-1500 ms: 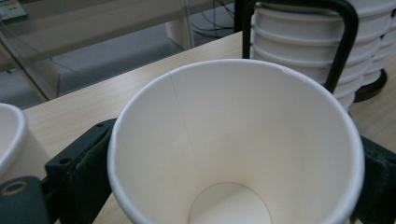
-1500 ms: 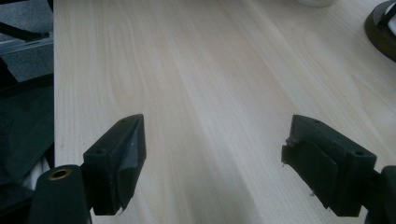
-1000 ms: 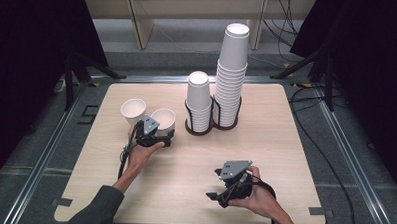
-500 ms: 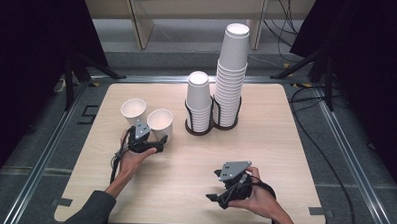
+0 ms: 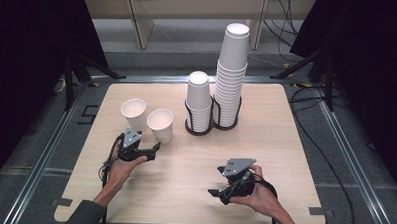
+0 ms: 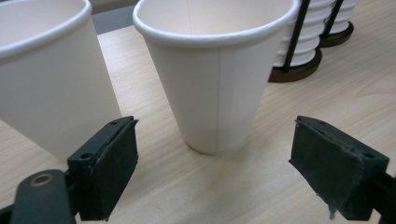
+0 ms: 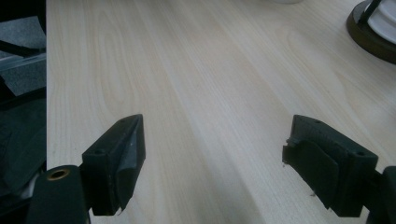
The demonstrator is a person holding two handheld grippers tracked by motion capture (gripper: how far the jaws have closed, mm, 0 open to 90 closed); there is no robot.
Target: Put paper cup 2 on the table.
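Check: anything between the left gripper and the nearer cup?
Nothing: bare table between the open left gripper and the cup, per left gripper view.

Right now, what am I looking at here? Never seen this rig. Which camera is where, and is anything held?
No robot: a person holds a two-jaw gripper in each hand. The high view looks down on the wooden table. The left gripper points at two loose paper cups, the near cup and the far cup. The right gripper rests over bare wood. Behind stand a short cup stack and a tall cup stack in a black rack. The other two pictures come from cameras riding on each gripper. Both grippers are open, holding nothing.
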